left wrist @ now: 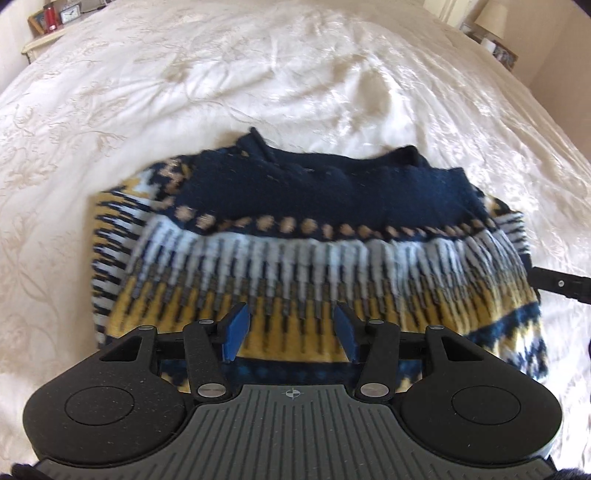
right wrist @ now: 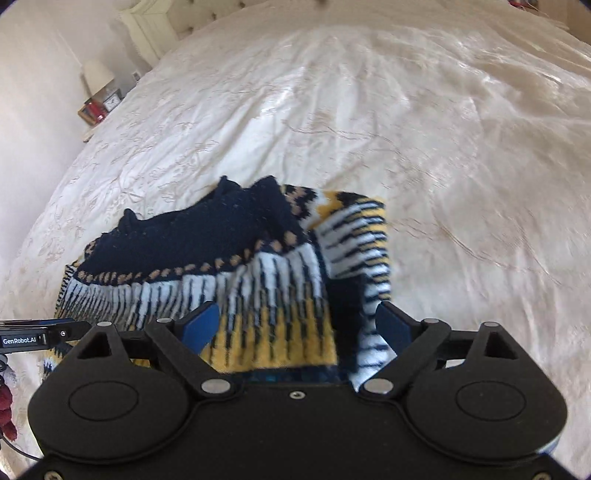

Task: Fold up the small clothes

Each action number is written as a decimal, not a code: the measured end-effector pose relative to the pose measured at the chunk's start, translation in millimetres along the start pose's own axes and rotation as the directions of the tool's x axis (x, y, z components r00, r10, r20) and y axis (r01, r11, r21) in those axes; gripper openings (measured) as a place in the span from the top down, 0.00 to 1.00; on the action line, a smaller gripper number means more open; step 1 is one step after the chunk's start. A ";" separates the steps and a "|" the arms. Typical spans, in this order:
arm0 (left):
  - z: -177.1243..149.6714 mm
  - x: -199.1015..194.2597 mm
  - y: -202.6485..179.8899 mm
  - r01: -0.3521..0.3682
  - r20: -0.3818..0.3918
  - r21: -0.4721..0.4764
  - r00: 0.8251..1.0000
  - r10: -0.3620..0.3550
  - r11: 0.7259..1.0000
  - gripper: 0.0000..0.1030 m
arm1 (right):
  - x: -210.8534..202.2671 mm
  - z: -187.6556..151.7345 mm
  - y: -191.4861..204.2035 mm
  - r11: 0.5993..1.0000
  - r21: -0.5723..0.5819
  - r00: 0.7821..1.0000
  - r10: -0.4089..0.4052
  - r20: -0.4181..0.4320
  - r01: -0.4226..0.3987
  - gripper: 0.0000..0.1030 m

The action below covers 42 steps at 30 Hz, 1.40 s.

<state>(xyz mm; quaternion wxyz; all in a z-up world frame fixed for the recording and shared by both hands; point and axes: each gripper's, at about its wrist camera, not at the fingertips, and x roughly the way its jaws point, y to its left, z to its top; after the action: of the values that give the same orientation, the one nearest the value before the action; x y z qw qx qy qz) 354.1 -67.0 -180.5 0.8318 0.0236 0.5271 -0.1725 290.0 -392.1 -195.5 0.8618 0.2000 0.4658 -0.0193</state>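
On the bed (left wrist: 332, 74), near its close edge, lies a knitted sweater (left wrist: 303, 258), folded into a rough rectangle. Its top layer is dark navy, edged with a row of tan dots; below that run white, grey and yellow stripes, and a navy-and-white patterned band shows at the near right corner. A striped part sticks out from under the fold on the far-left side in the left wrist view.

Over the near edge of the sweater hangs the left gripper (left wrist: 291, 332), its 2 blue-padded fingers (left wrist: 236, 332) partly apart, with striped knit showing between them but no pad pressing on it. Over the other end hangs the right gripper (right wrist: 299, 332), its fingers (right wrist: 201, 326) spread wide and clear of the cloth; yellow and white knit shows between them.

Around the sweater spreads a cream, shiny, wrinkled bedcover with a faint leafy pattern. Beyond the bed stands a bedside table (left wrist: 37, 48) carrying a small clock (left wrist: 70, 13) and red items, and a lamp (left wrist: 493, 18) stands on the opposite side.
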 end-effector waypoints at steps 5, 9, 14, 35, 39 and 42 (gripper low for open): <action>0.1 16.7 -11.6 -0.011 -0.027 0.014 1.000 0.012 1.000 0.52 | -1.3 -8.0 -28.3 0.996 0.084 0.999 0.032 -0.035 -0.029 0.05; 6.4 32.1 -10.1 -0.034 -0.044 0.001 0.998 0.034 0.999 0.51 | 9.8 -10.0 -39.5 0.984 0.155 0.993 0.101 -0.055 -0.092 0.05; 13.6 49.2 -8.1 -0.028 -0.073 -0.013 0.997 0.027 1.000 0.40 | 29.5 -10.3 -41.7 0.966 0.189 0.977 0.195 -0.091 -0.175 0.02; 27.2 82.4 -37.0 -0.076 -0.080 0.000 0.994 0.076 0.997 0.10 | 60.4 -4.5 -50.0 0.881 0.312 0.903 0.410 -0.127 -0.356 0.59; 32.8 87.2 -42.1 -0.076 -0.090 0.010 0.993 0.076 0.997 0.11 | 54.6 -2.9 -32.3 0.918 0.237 0.925 0.356 -0.131 -0.319 0.60; 45.8 79.0 -41.6 -0.066 -0.102 0.001 0.993 0.066 0.998 0.22 | 44.2 1.8 -26.9 0.919 0.232 0.931 0.349 -0.103 -0.319 0.60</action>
<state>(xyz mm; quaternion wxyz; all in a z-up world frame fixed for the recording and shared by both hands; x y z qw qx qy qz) 411.3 -136.9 -224.1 0.8091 0.0485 0.5680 -0.1429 310.5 -410.7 -239.3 0.7909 0.3678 0.4801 0.0933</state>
